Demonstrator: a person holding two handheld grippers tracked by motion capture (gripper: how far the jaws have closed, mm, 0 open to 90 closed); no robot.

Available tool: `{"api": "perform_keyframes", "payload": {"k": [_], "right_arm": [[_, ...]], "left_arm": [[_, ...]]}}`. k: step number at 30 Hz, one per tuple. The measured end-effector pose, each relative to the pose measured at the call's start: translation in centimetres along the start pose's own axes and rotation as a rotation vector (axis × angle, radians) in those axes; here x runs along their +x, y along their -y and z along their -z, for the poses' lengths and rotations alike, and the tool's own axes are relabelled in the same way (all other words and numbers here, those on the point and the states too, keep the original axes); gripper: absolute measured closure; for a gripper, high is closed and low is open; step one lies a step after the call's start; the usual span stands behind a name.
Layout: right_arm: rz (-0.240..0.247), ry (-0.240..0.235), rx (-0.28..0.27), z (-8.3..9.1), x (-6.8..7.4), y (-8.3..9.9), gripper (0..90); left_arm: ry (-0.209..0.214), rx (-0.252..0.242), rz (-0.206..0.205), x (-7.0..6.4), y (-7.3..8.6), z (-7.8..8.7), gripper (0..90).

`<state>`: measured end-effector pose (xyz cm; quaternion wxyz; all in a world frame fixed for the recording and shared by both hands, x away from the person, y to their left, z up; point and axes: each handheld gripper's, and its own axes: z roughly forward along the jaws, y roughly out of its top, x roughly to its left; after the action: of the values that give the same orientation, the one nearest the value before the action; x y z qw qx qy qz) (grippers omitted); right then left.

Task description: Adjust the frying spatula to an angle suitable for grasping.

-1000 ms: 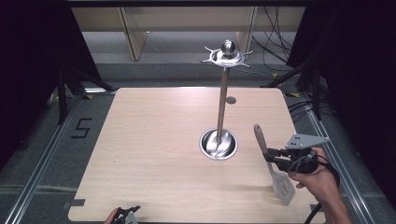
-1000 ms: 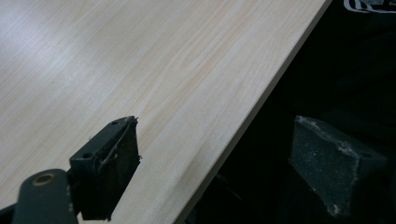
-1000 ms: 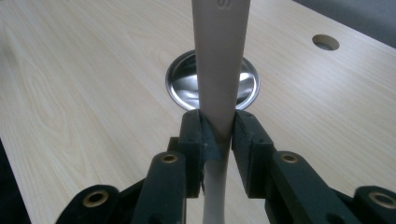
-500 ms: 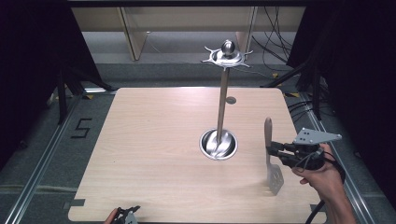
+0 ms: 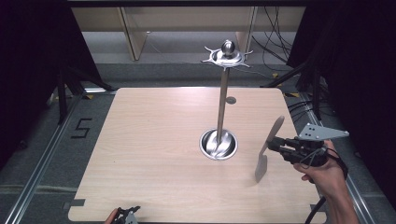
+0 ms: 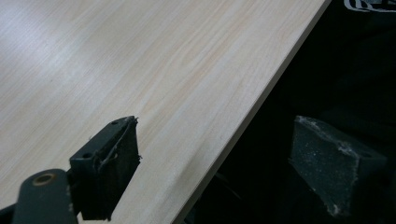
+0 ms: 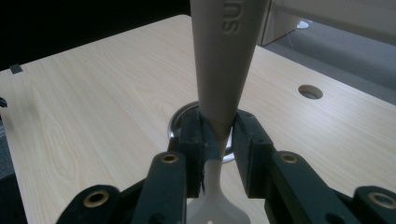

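Note:
A beige spatula hangs nearly upright over the table's right side, blade down and handle tilted to the upper right. My right gripper is shut on its thin neck, held by a hand. In the right gripper view the jaws pinch the spatula just above its blade. A metal utensil stand with a round base and a hooked top ring rises mid-table, left of the spatula. My left gripper sits at the table's front edge, open, with nothing between its fingers.
The light wooden table has a small round cable hole behind the stand. Its front edge runs between my left jaws. Cables and dark frame legs lie beyond the right back corner.
My right gripper has risen a little and drifted right with the spatula. The spatula's handle swung from leaning left to leaning right, and its blade came up off the table.

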<state>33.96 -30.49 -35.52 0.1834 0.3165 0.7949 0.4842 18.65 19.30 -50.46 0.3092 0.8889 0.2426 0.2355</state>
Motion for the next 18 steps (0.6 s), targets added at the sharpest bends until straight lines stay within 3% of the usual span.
{"api": "perform_keyframes", "payload": {"k": [6, 8, 9, 13, 18], "right_arm": [[0.009, -0.005, -0.021, 0.0, 0.2, -1.2, 75.0], [0.036, -0.008, -0.026, -0.1, 0.1, -1.8, 75.0], [0.022, -0.016, -0.013, 0.0, 0.3, -2.1, 75.0], [0.046, -0.011, -0.015, -0.2, 0.4, -3.3, 75.0], [0.068, -0.015, -0.009, -0.6, 0.6, -4.9, 74.9]], "left_arm": [[-0.007, -0.008, -0.018, 0.1, -0.1, 0.0, 15.0], [-0.008, -0.008, -0.018, 0.1, -0.1, 0.0, 15.0], [-0.007, -0.008, -0.018, 0.1, -0.1, 0.0, 15.0], [0.016, -0.004, -0.024, 0.1, -0.1, 0.1, 15.0], [0.008, -0.006, -0.026, 0.1, -0.1, 0.1, 15.0]]}}
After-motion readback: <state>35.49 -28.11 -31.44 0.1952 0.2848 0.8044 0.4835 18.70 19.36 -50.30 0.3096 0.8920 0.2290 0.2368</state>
